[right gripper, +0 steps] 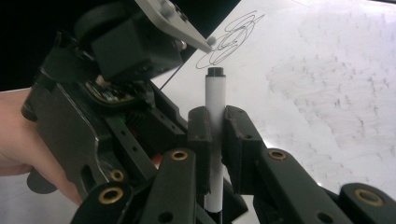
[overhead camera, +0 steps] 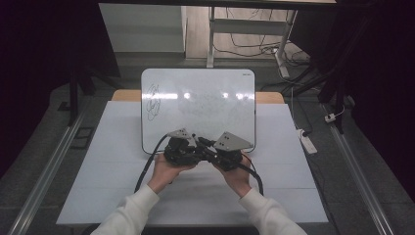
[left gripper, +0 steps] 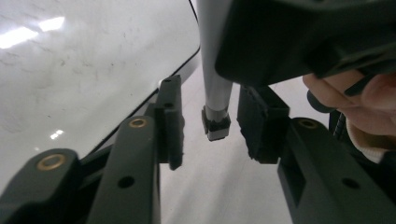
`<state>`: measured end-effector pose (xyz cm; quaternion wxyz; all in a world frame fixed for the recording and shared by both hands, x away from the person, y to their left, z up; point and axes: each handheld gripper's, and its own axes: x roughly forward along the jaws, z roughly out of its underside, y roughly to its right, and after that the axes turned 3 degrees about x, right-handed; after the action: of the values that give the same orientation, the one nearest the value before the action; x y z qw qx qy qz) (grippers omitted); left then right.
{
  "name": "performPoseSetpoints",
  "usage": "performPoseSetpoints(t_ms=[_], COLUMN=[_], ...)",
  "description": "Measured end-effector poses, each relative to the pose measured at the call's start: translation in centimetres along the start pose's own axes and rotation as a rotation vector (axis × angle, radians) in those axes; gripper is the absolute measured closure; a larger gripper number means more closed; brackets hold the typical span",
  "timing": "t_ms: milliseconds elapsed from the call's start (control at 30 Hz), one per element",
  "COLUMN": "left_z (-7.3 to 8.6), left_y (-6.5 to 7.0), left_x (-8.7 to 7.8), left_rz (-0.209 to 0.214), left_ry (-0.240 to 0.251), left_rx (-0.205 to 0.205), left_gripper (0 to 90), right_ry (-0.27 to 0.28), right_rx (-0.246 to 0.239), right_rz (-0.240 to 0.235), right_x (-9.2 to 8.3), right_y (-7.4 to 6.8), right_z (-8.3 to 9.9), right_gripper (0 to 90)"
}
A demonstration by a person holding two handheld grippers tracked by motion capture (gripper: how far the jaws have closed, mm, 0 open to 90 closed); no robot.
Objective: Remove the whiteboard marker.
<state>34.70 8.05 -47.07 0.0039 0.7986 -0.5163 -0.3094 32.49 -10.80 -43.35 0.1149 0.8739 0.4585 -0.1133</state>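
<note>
A white marker (right gripper: 214, 93) with a black end is clamped upright between the pads of my right gripper (right gripper: 214, 122). In the left gripper view the marker's other end (left gripper: 216, 122), tipped in black, hangs between the two pads of my left gripper (left gripper: 215, 126); a gap shows on each side, so the jaws are open around it. In the high view my left gripper (overhead camera: 182, 147) and right gripper (overhead camera: 228, 151) meet nose to nose over the near edge of the whiteboard (overhead camera: 198, 105). A black scribble (overhead camera: 153, 103) marks the board's left part.
The whiteboard lies on a white table (overhead camera: 112, 161), with faint wiped smears (right gripper: 336, 88) over its middle. A power strip (overhead camera: 308, 142) lies on the floor right of the table. Desk legs and cables (overhead camera: 254, 46) stand beyond the far edge.
</note>
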Motion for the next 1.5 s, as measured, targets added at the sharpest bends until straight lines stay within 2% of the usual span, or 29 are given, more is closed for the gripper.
performPoseSetpoints(t_ms=[200,367,567,600,700,767,900,1067,1233,1300,1400,1500], left_z=[0.2,0.2,0.4,0.4,0.4,0.3,0.4,0.8,1.2,1.2,1.3,1.3], left_y=[-0.1,-0.1,0.0,0.1,0.3,0.3,0.1,-1.0,-2.0,-2.3,-2.7,-3.1], left_x=[0.3,0.3,0.2,0.1,-0.5,-1.2,-3.1,-5.7,-7.8,-8.5,-9.4,-9.9], left_rz=[0.021,0.018,-0.006,-0.011,-0.030,-0.047,-0.101,-0.153,-0.210,-0.226,-0.246,-0.262], left_ry=[-0.006,-0.003,0.007,0.012,0.035,0.057,0.103,0.172,0.235,0.257,0.285,0.304], left_rx=[0.000,-0.002,0.018,0.024,0.049,0.070,0.113,0.120,0.120,0.114,0.109,0.101], left_gripper=[75.0,76.9,77.8,78.0,78.1,78.1,78.2,78.2,78.3,78.3,78.2,78.3], right_ry=[0.000,0.000,-0.002,-0.008,0.014,0.044,0.067,0.025,-0.062,-0.104,-0.139,-0.144], right_rx=[-0.014,-0.011,-0.005,0.006,0.085,0.126,0.134,0.173,0.191,0.183,0.188,0.220], right_rz=[-0.006,-0.011,-0.021,-0.032,-0.072,-0.071,-0.046,0.001,0.064,0.090,0.118,0.136], right_x=[0.0,0.0,0.0,0.0,-0.2,-0.9,-2.9,-5.9,-8.6,-9.6,-10.9,-12.0], right_y=[-0.2,-0.2,-0.2,-0.1,0.6,1.2,2.7,5.0,7.0,7.7,8.3,8.7], right_z=[-0.1,-0.2,-0.2,-0.2,-0.4,-0.6,-0.5,1.9,5.5,6.7,8.4,9.8], right_gripper=[80.6,80.6,79.7,77.5,59.1,54.6,49.9,49.4,48.5,47.9,47.1,46.8])
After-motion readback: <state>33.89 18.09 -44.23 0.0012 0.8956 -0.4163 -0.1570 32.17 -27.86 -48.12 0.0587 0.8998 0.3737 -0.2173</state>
